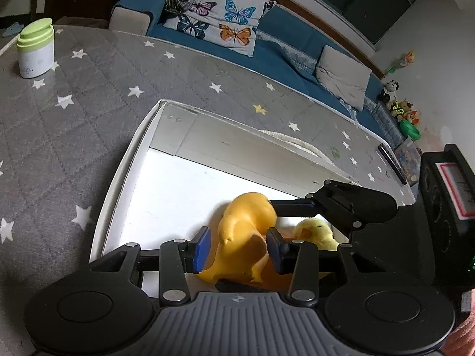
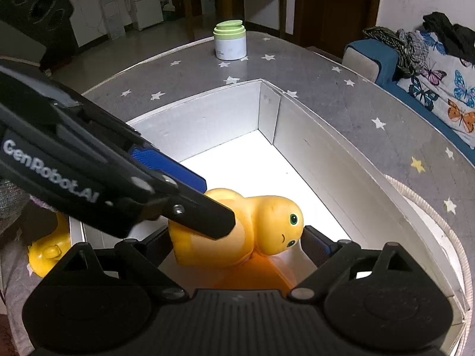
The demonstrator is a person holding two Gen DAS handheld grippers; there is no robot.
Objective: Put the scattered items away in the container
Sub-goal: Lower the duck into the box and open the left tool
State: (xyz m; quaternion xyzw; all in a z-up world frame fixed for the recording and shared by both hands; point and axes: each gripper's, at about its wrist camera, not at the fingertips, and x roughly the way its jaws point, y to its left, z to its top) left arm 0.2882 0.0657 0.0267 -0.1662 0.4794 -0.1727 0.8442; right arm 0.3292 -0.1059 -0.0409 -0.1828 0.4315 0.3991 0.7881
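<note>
A big orange duck toy [image 1: 249, 216] lies on its side low inside the white cardboard box [image 1: 124, 160], its green-eyed head [image 2: 282, 222] to the right in the right wrist view. My right gripper [image 2: 237, 237] spans it end to end, one finger against the base and the other against the head. My left gripper [image 1: 239, 249] straddles the toy's body from the side, and a sliver of white shows between its left blue pad [image 1: 202, 249] and the toy. From the right wrist, the left gripper [image 2: 213, 201] crosses in front of the toy.
A small yellow duck [image 2: 44, 252] sits outside the box by its near wall. A white jar with a green lid [image 2: 230, 41] stands farther off on the grey star-patterned cloth [image 1: 59, 148]. A black speaker [image 1: 448, 201] and a blue sofa [image 1: 282, 44] border the table.
</note>
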